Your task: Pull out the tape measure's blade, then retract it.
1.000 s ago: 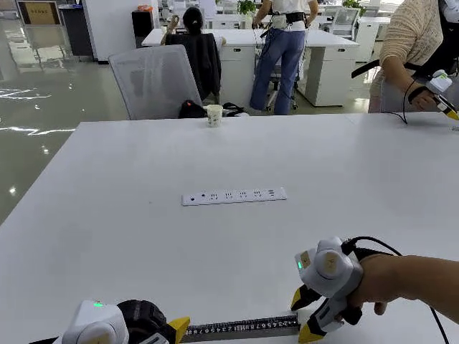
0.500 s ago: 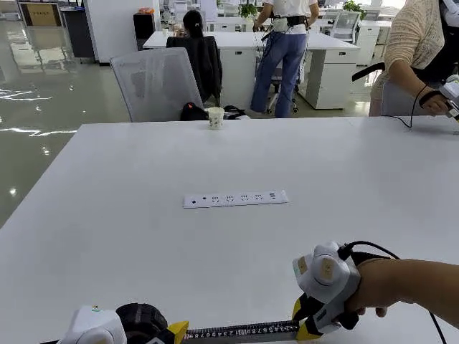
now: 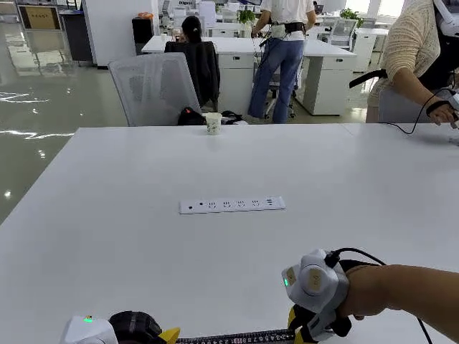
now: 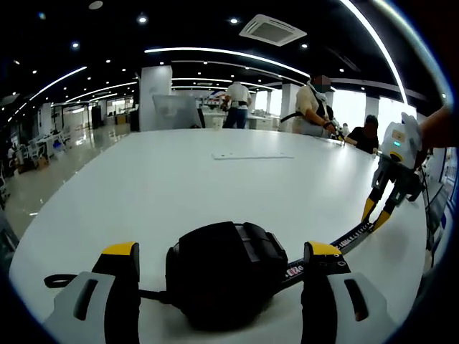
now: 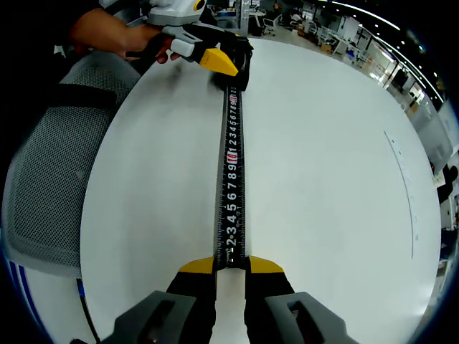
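left gripper (image 4: 222, 252) is clamped on the tape measure (image 4: 226, 276) at the near edge of the surface (image 3: 215, 158). right gripper (image 5: 231, 265) pinches the tip of the blade (image 5: 231, 179), pulled out along that edge. Risk: tip slips free, blade whips back uncontrolled and jerks the case loose.

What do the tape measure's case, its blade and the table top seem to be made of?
The case: probably matte black rubber or plastic, ridged, dull.
The blade: likely thin painted metal, black with white printed numbers.
The table top: smooth white laminate perhaps, with soft sheen.
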The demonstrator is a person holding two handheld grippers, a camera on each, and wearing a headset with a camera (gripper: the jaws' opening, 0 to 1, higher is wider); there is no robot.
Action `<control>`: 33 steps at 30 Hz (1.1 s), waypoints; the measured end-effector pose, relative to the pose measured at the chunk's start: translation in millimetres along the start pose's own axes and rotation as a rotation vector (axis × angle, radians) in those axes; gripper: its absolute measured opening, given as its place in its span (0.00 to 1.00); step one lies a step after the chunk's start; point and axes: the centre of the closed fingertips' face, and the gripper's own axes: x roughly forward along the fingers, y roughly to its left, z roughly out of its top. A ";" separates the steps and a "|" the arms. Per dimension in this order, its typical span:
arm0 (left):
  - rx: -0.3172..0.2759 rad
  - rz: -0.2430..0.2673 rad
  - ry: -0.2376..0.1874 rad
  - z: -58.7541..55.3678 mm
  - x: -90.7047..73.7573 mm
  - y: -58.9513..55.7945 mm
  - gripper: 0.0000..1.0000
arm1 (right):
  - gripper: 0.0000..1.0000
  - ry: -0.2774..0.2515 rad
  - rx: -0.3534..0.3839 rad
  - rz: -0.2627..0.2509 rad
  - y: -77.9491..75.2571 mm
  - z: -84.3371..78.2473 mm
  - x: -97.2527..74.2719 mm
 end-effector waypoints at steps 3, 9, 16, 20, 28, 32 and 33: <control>-0.001 0.009 0.005 -1.0 -0.7 0.4 0.82 | 0.11 0.015 0.020 -0.010 0.3 0.5 -0.2; -0.026 0.018 0.018 -4.8 -1.8 -2.7 0.77 | 0.11 0.028 0.045 -0.009 -0.7 -0.7 0.3; -0.042 0.019 0.030 -5.9 -0.8 -4.3 0.70 | 0.11 0.031 0.055 -0.011 -0.1 -0.5 -0.2; -0.066 0.019 0.033 -5.1 0.0 -4.9 0.69 | 0.11 0.044 0.069 -0.013 0.1 0.1 -0.3; -0.076 0.033 0.071 -7.1 1.2 -2.2 0.65 | 0.11 0.044 0.093 -0.015 -1.2 -0.4 0.5; -0.063 0.031 0.087 -7.8 1.5 -3.2 0.65 | 0.11 0.039 0.099 -0.016 -1.9 -0.6 0.8; -0.058 0.032 0.089 -8.2 1.5 -3.5 0.64 | 0.11 0.039 0.098 -0.016 -1.6 -0.4 0.5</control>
